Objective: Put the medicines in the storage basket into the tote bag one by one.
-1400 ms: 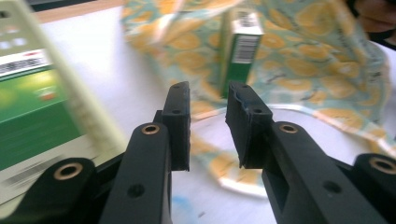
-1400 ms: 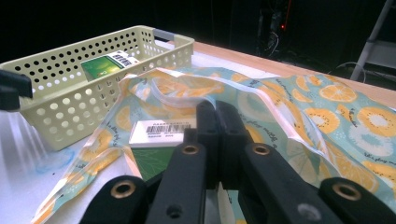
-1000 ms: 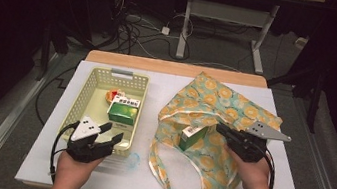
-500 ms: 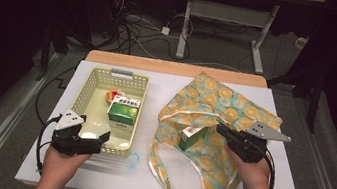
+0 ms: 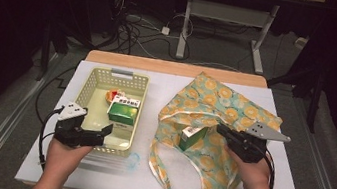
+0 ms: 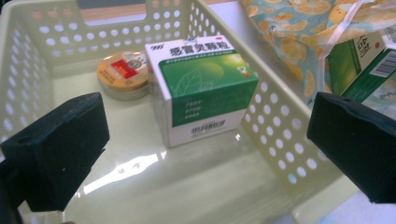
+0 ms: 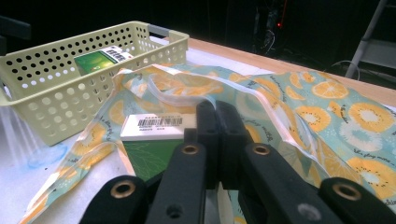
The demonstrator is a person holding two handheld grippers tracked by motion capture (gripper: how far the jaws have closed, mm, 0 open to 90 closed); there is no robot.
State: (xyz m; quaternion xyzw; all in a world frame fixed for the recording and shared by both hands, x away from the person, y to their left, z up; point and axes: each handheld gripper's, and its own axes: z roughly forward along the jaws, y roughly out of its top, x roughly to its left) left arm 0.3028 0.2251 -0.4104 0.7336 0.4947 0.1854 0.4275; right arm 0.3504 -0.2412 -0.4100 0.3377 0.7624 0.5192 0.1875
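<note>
The green-and-white cardboard box (image 6: pixel 201 88) with printed lettering stands in my pale yellow perforated plastic basket (image 5: pixel 87 87), against its right wall, with a flat round orange-lidded tin (image 6: pixel 123 74) just behind it near the far end. My left hand-held gripper (image 5: pixel 84 133) hovers at the near rim of that basket, its two matte black foam-padded jaws spread wide, one over the glossy basket floor and the other outside the right wall, touching nothing. A second green-and-white carton (image 5: pixel 191 137) stands in the mouth of the thin, crinkled fabric bag printed with orange slices on pale blue (image 5: pixel 228 103), which lies slack and rumpled to the right of the basket, its looped handles trailing toward me. My right hand-held gripper (image 7: pixel 215 122) has its black jaws pressed together on the bag's cloth just beside that carton, my hand low and level behind it. Everything rests on a smooth white worktop (image 5: pixel 144 177) with a wooden strip along the far edge; beyond it the room is dark, with tangled cables on the floor and metal table legs.
</note>
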